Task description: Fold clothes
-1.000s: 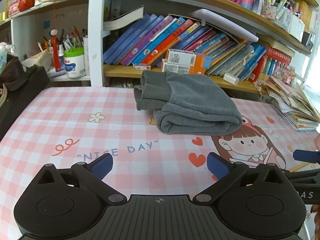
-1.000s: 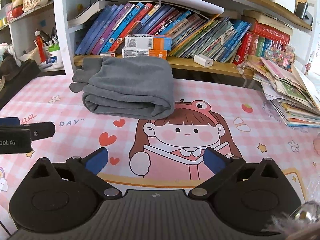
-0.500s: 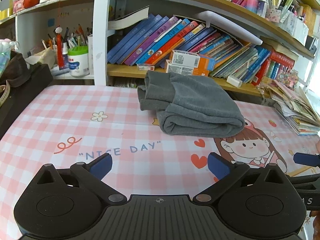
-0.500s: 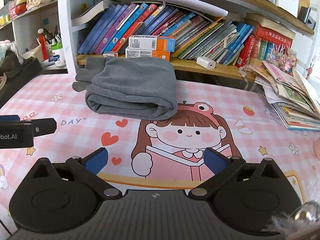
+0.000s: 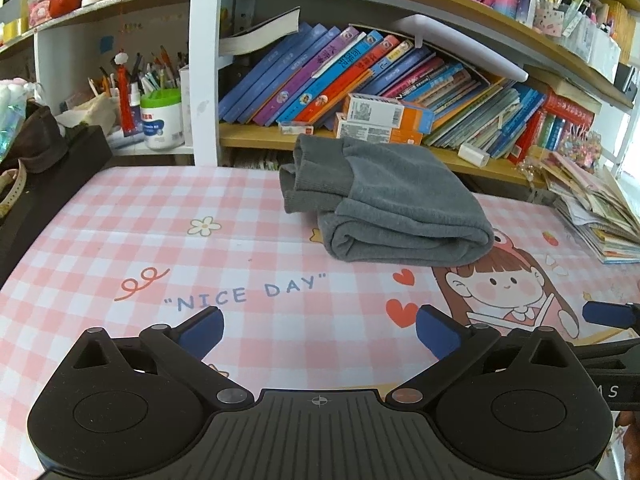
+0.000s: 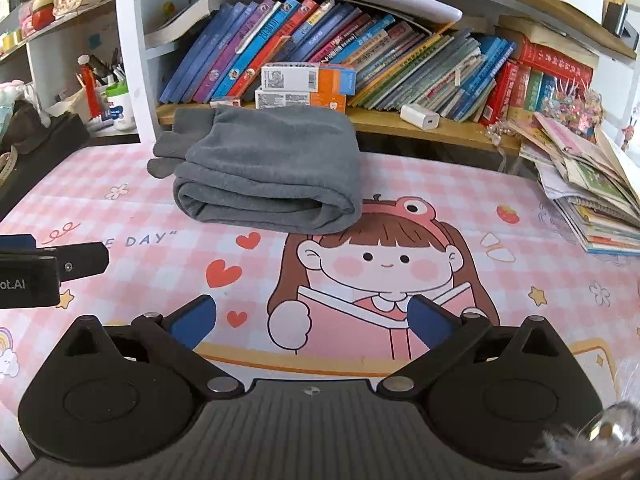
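— Grippers?
— Left gripper (image 5: pixel 319 332), right gripper (image 6: pixel 311 319): I hold both agape, empty, over the mat's (image 5: pixel 132 224) near edge.
— Garment?
— Grey garment (image 6: pixel 268 168): folded, far edge. I'd only square its cuffs.

The pink checked mat (image 5: pixel 120 240) on the desk carried the printed words "NICE DAY" in blue letters; in the right wrist view only "E DAY" was seen. The body of the left gripper (image 6: pixel 24 284) showed white letters "ot.AI". The right gripper (image 5: pixel 612 390) showed "AS". The titles on the book spines (image 6: pixel 280 40) were too small to read.
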